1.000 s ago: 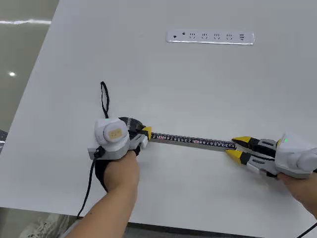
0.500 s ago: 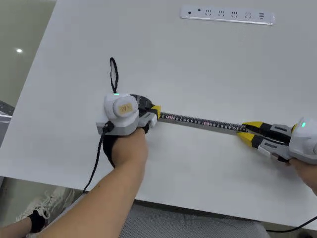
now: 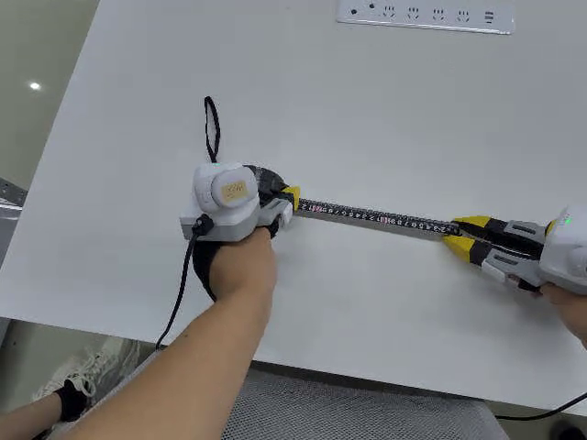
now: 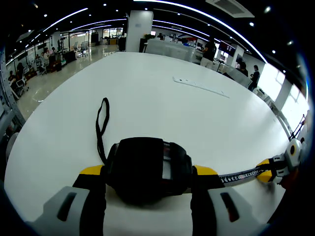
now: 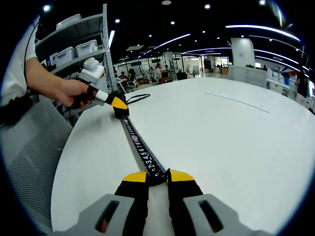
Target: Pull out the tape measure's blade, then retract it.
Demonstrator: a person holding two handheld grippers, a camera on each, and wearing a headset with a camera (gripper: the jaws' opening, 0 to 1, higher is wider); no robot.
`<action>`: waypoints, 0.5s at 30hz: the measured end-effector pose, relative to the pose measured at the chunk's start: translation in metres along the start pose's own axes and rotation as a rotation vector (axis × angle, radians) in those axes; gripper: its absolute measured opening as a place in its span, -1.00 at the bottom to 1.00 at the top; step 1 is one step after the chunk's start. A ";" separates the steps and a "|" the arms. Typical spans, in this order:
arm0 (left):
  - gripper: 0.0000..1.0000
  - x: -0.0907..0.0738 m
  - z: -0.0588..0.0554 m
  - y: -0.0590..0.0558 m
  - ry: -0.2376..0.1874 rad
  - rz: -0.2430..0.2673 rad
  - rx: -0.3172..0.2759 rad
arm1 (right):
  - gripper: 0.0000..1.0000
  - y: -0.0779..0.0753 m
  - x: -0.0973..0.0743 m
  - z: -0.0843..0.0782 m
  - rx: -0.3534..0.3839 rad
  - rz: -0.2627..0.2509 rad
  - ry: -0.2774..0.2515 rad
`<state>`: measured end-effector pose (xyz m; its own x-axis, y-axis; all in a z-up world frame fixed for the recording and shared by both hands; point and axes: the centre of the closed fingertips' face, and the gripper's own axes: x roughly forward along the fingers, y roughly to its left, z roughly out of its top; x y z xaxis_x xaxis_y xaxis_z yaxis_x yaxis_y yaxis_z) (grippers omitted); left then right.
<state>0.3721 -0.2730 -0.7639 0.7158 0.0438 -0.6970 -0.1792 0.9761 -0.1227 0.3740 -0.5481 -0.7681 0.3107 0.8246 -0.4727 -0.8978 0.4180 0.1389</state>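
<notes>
The tape measure (image 4: 147,164) is clamped between the two jaws of the left tool (image 3: 285,204), which press on its black case from both sides. The case rests on the white worktop (image 3: 385,119), toward the edge nearest to the person. The right tool (image 5: 158,177) is closed tightly on the free end of the blade (image 5: 139,146), with one yellow tip on each side of it. Between the two tools the blade lies drawn out in a straight line, low over the worktop or touching it; I cannot tell which. The two tools are well apart.

I judge the case to be small, hard and rather light, with a smooth shell, so a grip across its sides is the proper place to hold it. The blade looks like thin metal: stiff along its length, but it may kink if it is twisted, and it is slippery for flat jaws. The best hold is at its very end, where the right tool has it. A spring inside probably pulls the blade back, so the return should be guided slowly.

From the case a black wrist strap (image 3: 213,128) lies in a loop on the worktop, on the side away from the person. A white power strip (image 3: 425,16) lies at the far side, well apart from everything else.
</notes>
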 end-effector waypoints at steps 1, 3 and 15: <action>0.36 0.000 0.000 0.000 0.000 0.000 0.000 | -0.72 0.000 0.000 0.000 -0.002 0.000 0.000; 0.35 -0.001 0.000 0.000 0.001 0.001 0.000 | -0.72 0.000 0.000 0.000 -0.001 0.000 0.000; 0.34 0.000 0.000 0.001 0.000 0.001 0.000 | -0.74 0.007 0.012 0.005 -0.017 0.026 -0.001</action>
<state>0.3718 -0.2724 -0.7635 0.7154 0.0452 -0.6972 -0.1801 0.9761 -0.1216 0.3725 -0.5333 -0.7688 0.2872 0.8355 -0.4685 -0.9108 0.3896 0.1364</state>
